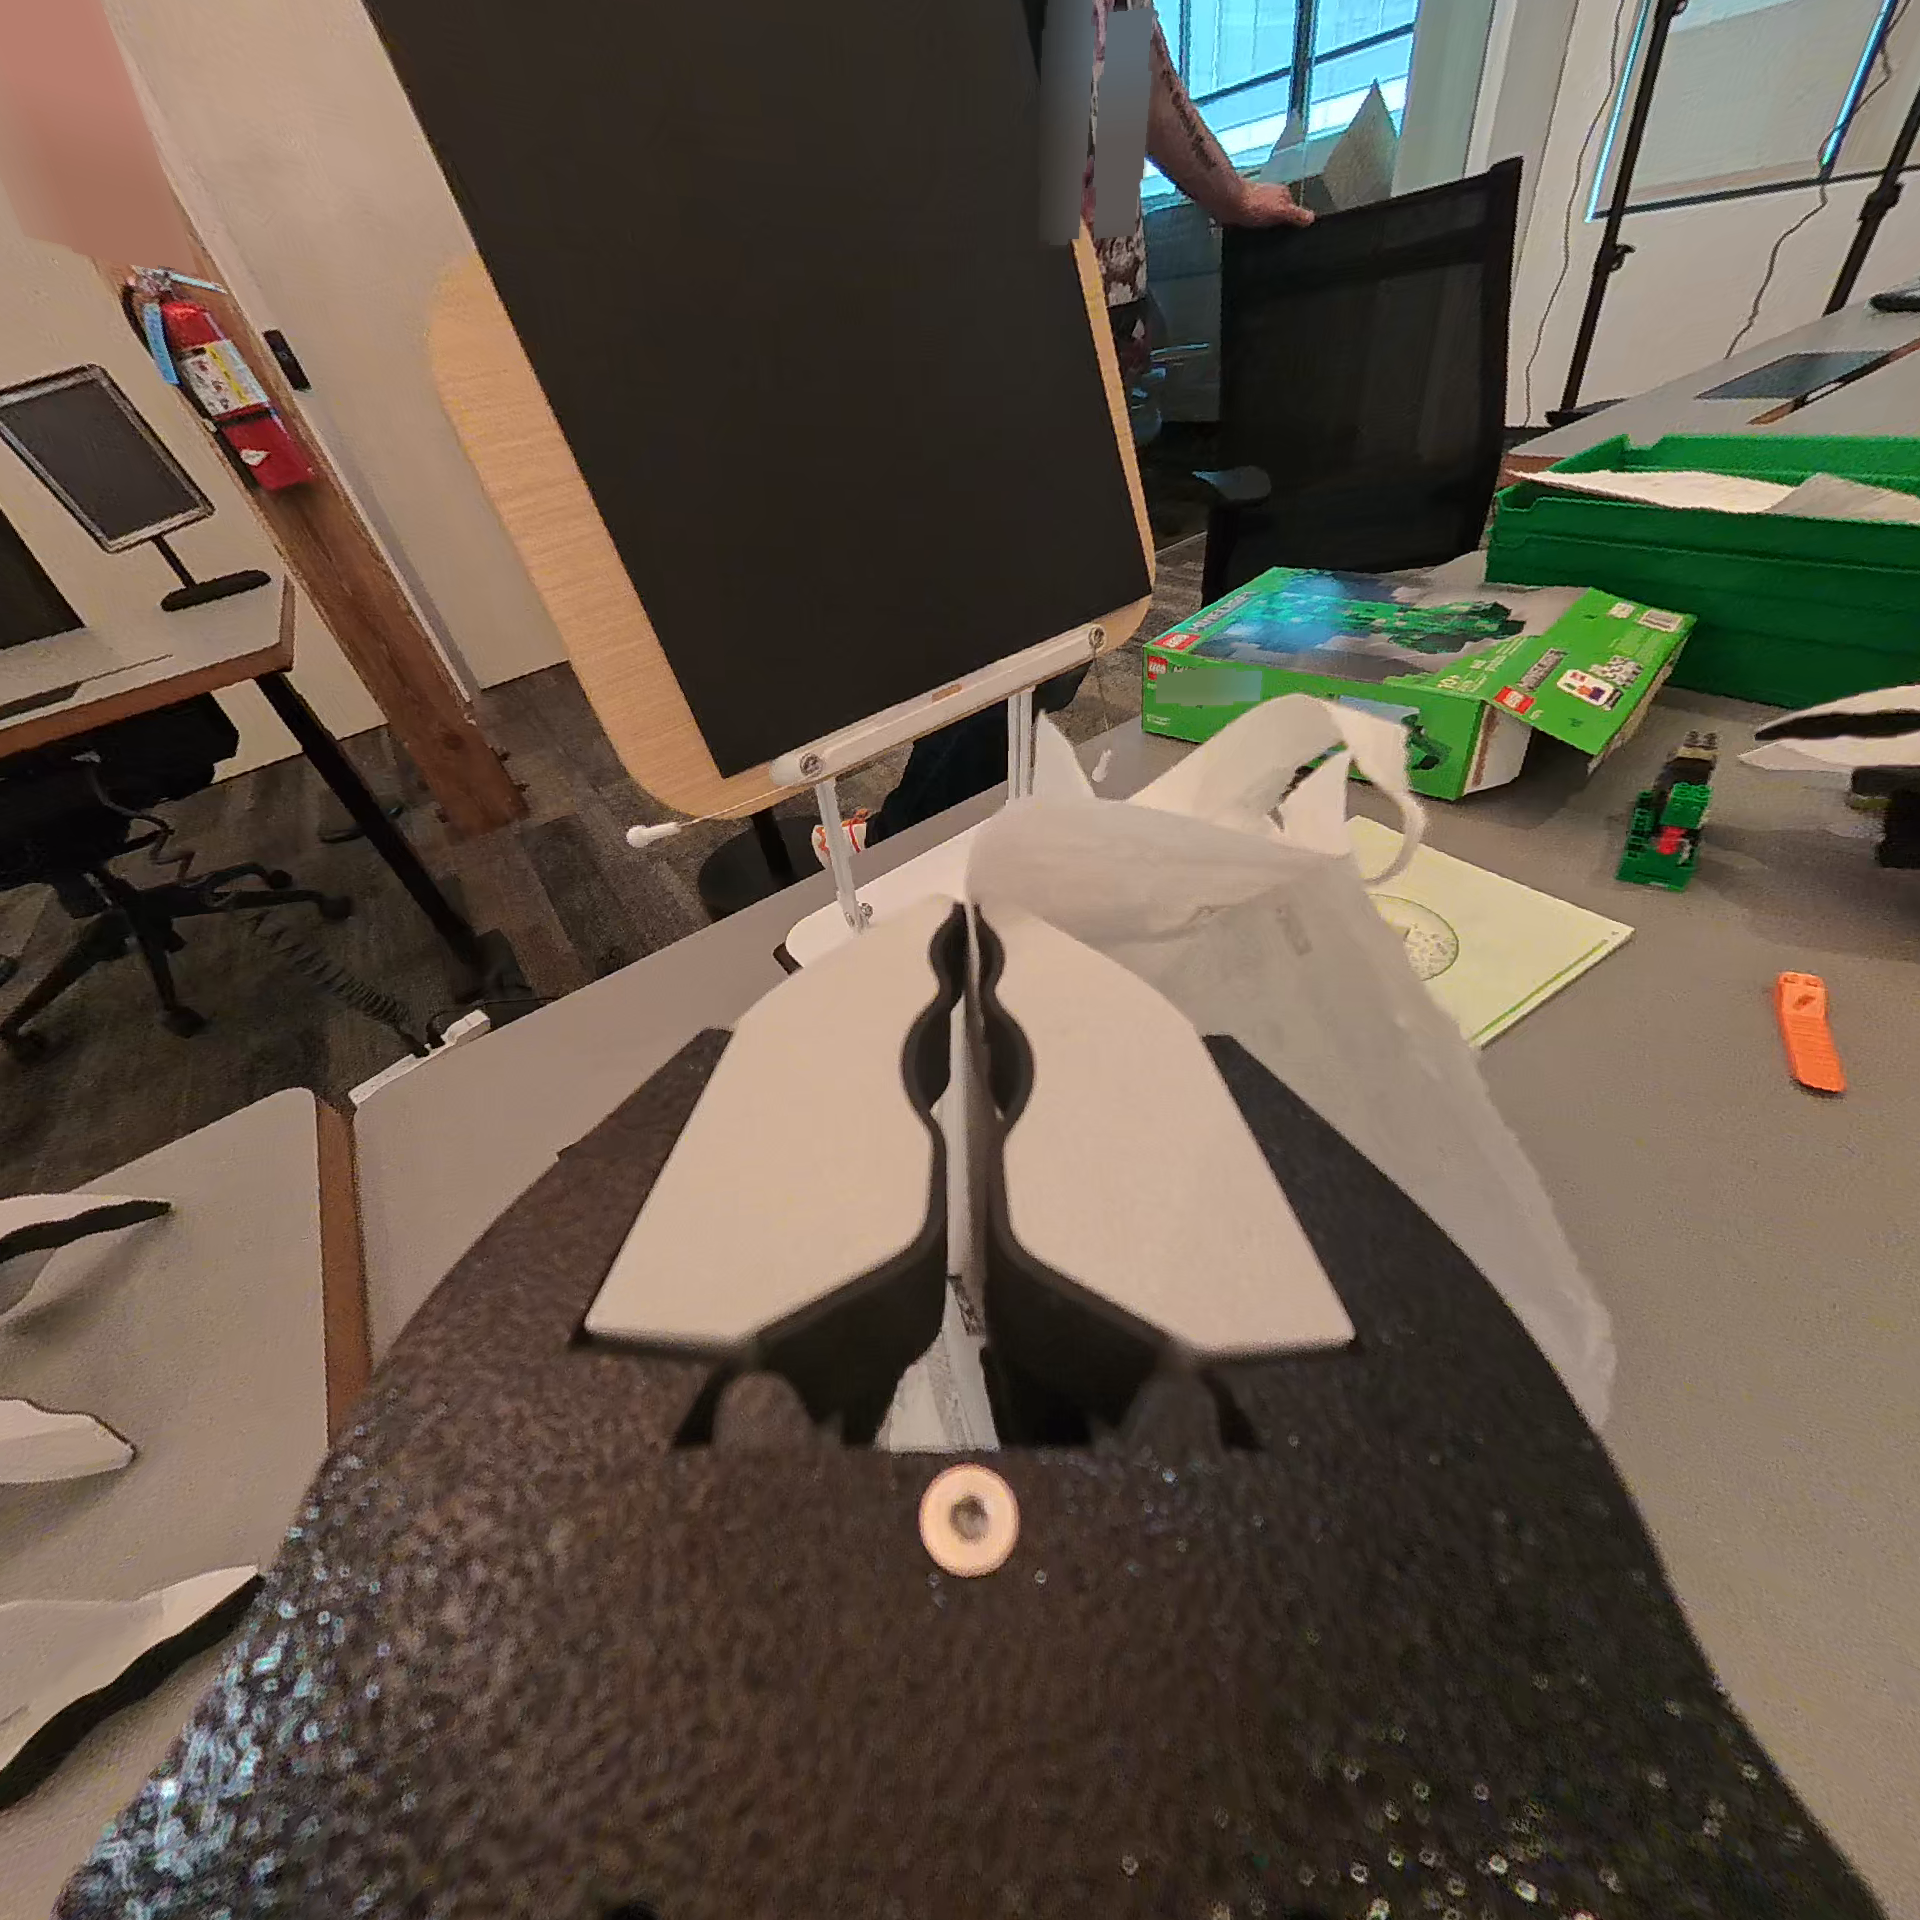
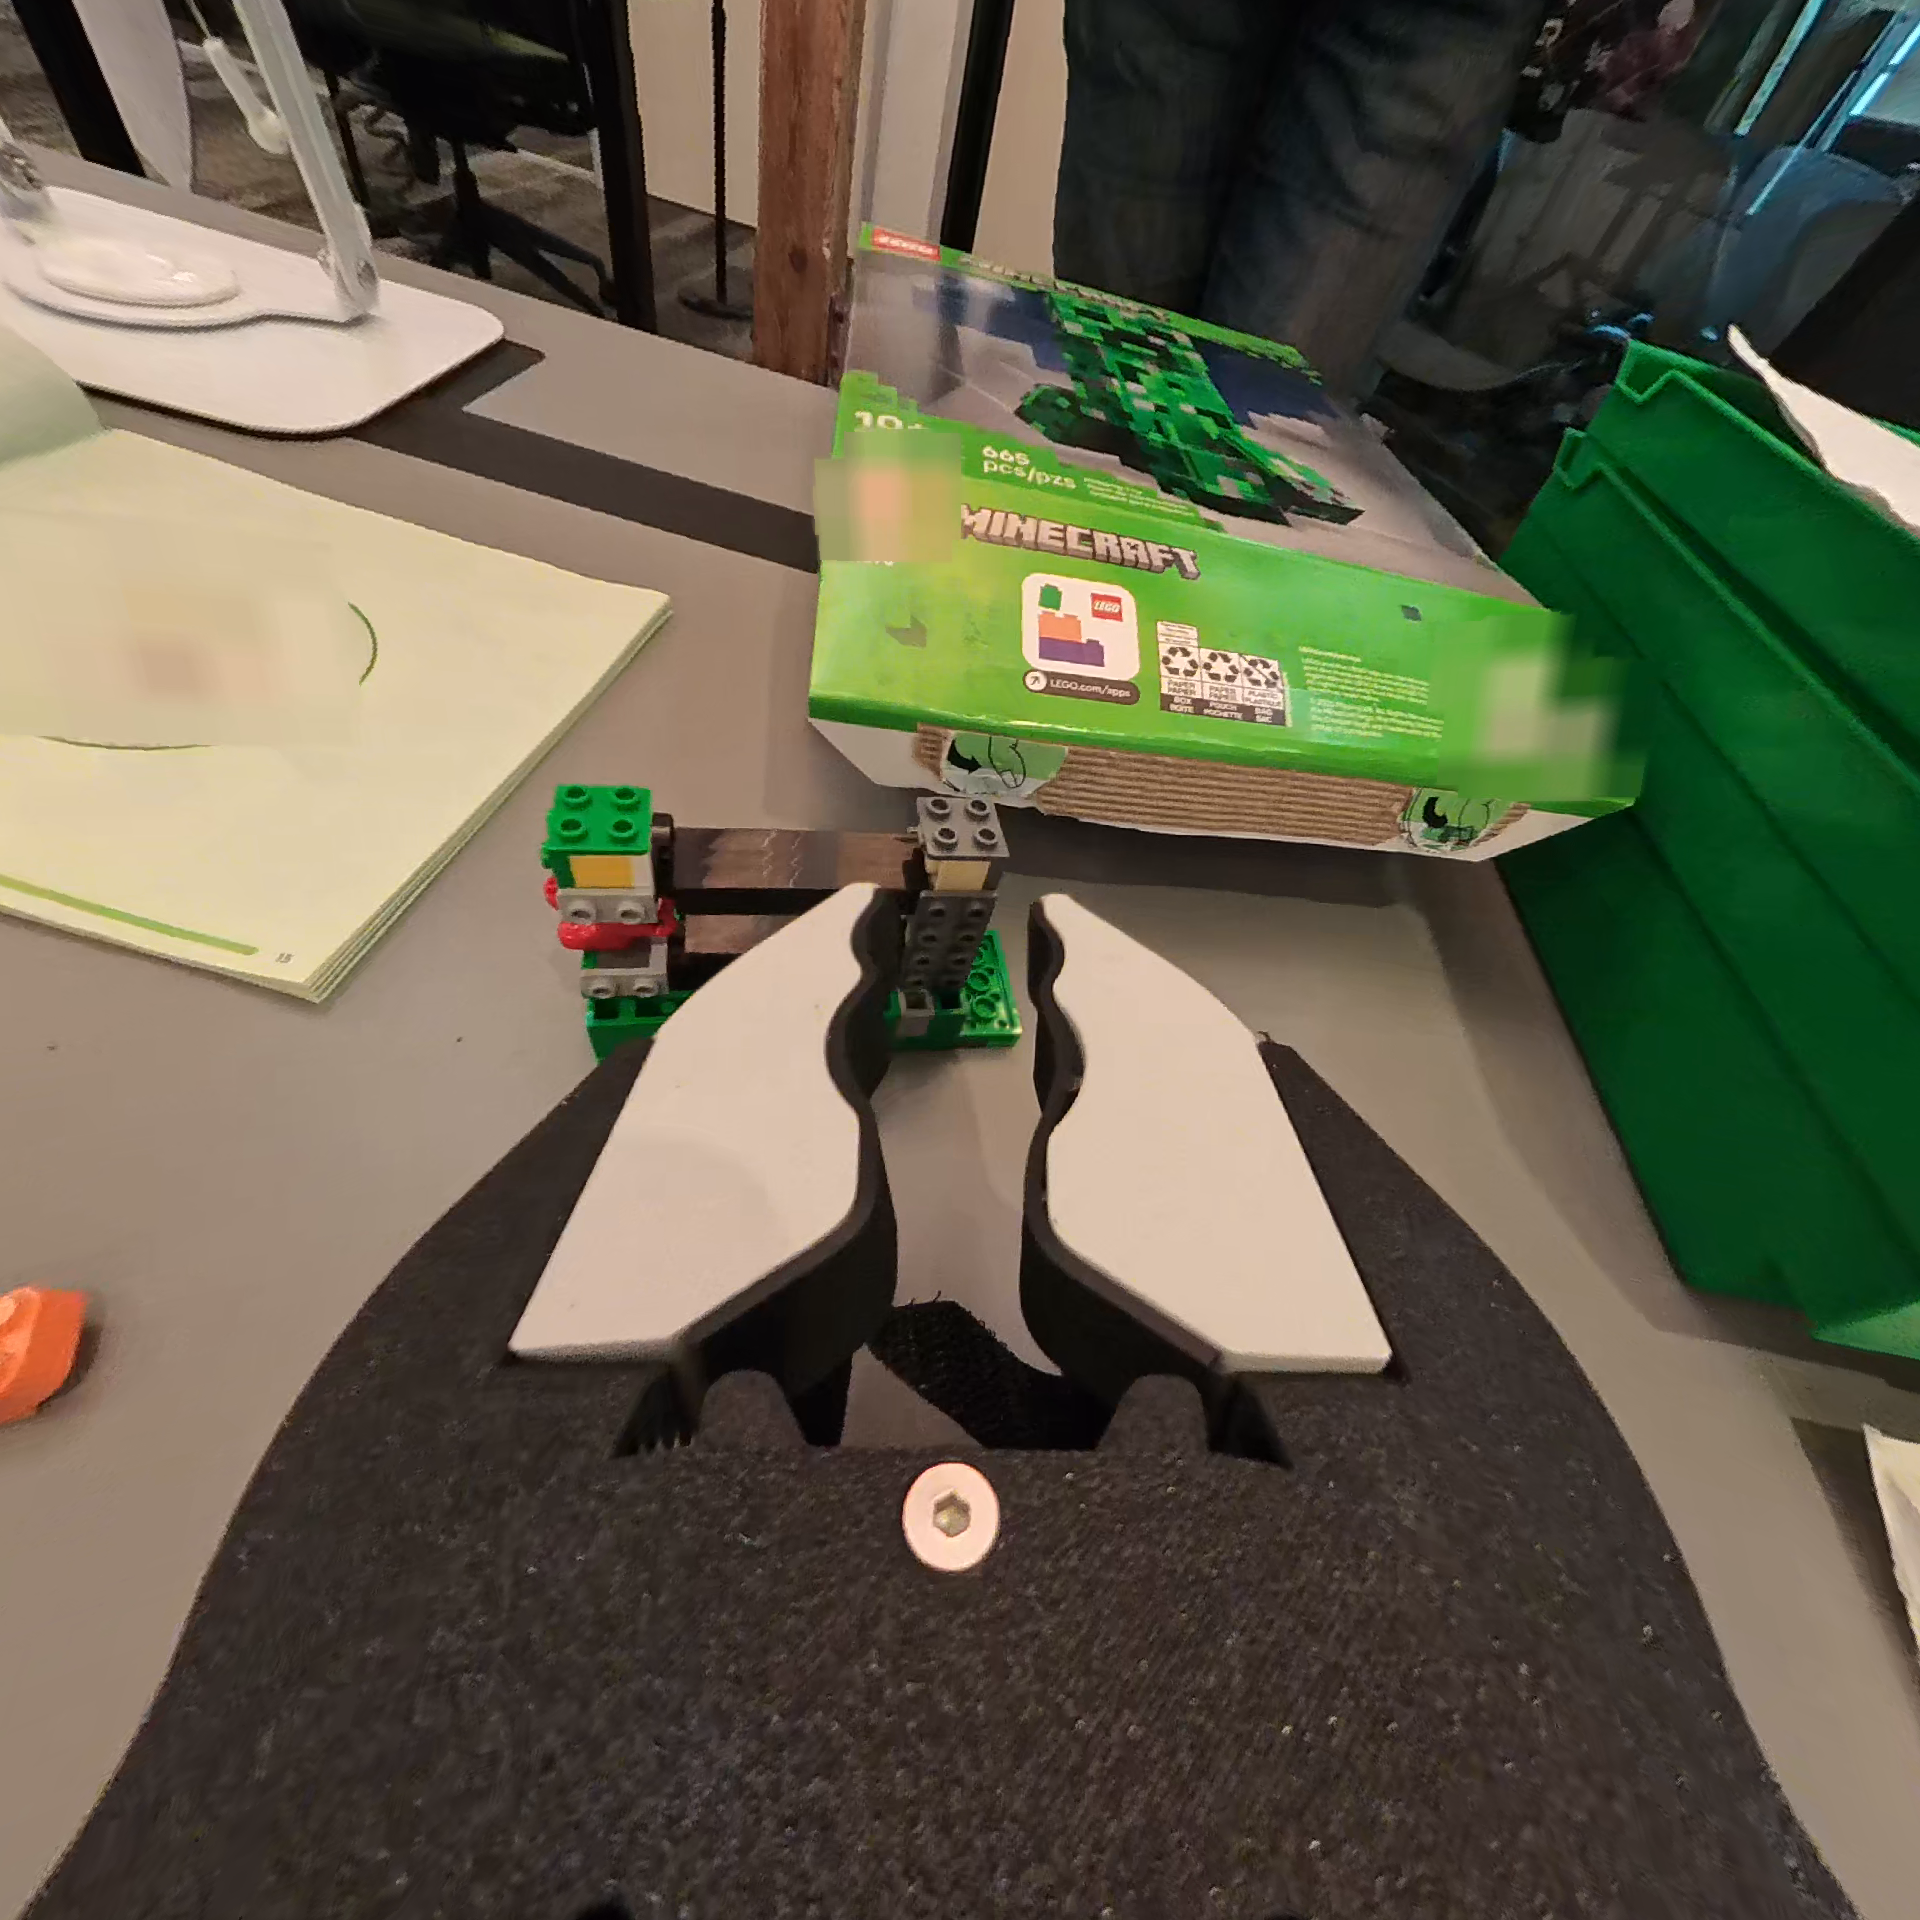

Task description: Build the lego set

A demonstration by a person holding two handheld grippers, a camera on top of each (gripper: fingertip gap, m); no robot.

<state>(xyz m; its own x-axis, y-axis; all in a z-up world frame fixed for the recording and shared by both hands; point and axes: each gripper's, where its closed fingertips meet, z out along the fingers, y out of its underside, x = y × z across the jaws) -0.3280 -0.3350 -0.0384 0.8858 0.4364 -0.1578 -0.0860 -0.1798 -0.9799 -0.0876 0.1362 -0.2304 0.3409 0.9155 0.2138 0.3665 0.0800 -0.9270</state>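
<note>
My left gripper [image 1: 968,935] is shut on a torn white paper bag [image 1: 1226,935] and holds it up above the grey table [image 1: 1714,1299]. A small brick build [image 2: 769,914] of green, grey, black and red pieces stands on the table; it also shows far right in the left wrist view [image 1: 1668,821]. My right gripper [image 2: 951,914] is open and empty, low over the table, with its tips on either side of the build's right-hand grey column [image 2: 940,935], apart from it. The pale green instruction booklet [image 2: 312,727] lies left of the build.
The green set box [image 2: 1143,582] lies just behind the build. Stacked green trays [image 2: 1766,831] stand at the right. An orange brick separator [image 1: 1810,1031] lies on the table. A white stand base [image 2: 260,322] and a dark board [image 1: 779,364] are at the back. A person stands beyond the table. My right fingertips sit around 55 centimeters from my left ones.
</note>
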